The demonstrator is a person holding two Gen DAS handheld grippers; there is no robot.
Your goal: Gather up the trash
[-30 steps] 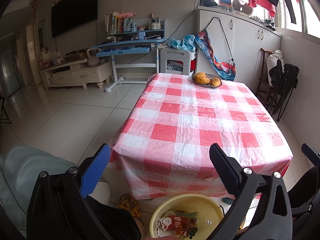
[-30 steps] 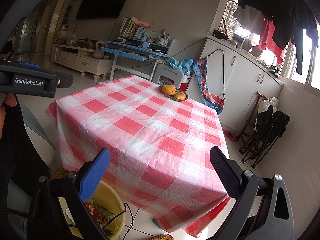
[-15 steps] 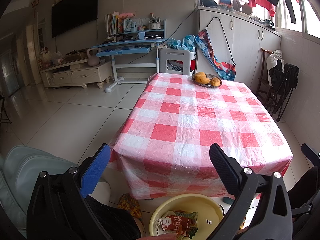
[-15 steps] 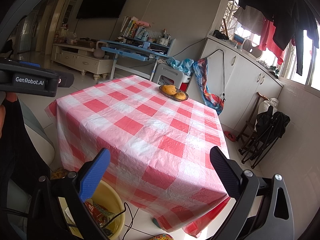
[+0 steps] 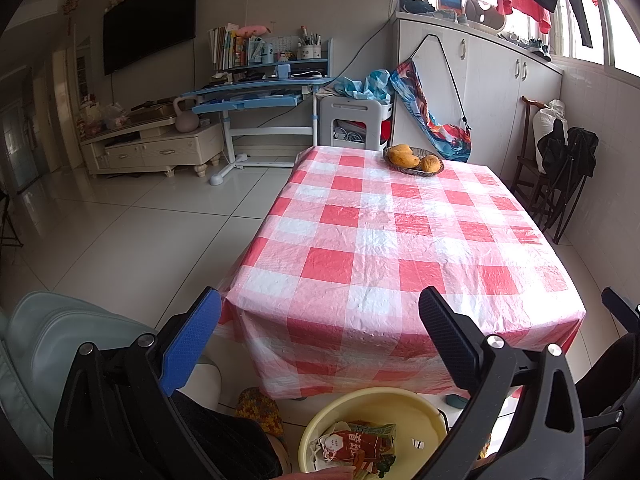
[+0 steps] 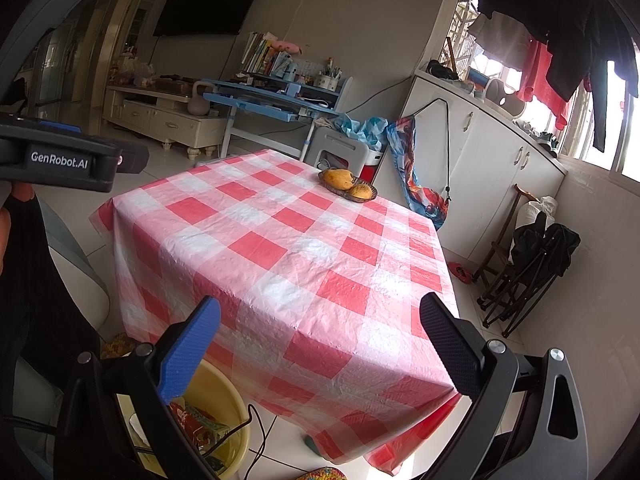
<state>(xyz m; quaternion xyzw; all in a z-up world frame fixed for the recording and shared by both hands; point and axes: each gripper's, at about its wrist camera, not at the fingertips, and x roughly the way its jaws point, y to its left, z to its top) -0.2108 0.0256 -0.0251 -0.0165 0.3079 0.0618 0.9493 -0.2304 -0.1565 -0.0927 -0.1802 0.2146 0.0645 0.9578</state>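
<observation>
Two claws, both spread wide and empty, held above the near edge of the counter. Left claw [image 5: 320, 332]: blue pad on one finger, black pad on the other, nothing between them. At 6 o'clock in its view, on the floor just below the counter's hanging cloth, sits a yellow basin [image 5: 372, 432]. Inside it lies the trash: a red printed wrapper [image 5: 356, 446] on crumpled white paper. A fingertip shows at the frame's bottom edge, touching or nearly touching the wrapper; cannot tell which. Counter [image 5: 400, 248] wears a red-and-white checked plastic cloth, bare except at 12 o'clock, far end, where a shallow basket of orange fruit [image 5: 414, 159] rests. Right claw [image 6: 320, 334]: fingers likewise parted, gripping nothing. In its view the basin is at 7 o'clock, partly hidden by the blue finger, a black cable draped over its rim. At 9 o'clock, the left device's body, marked GenRobot.AI.
</observation>
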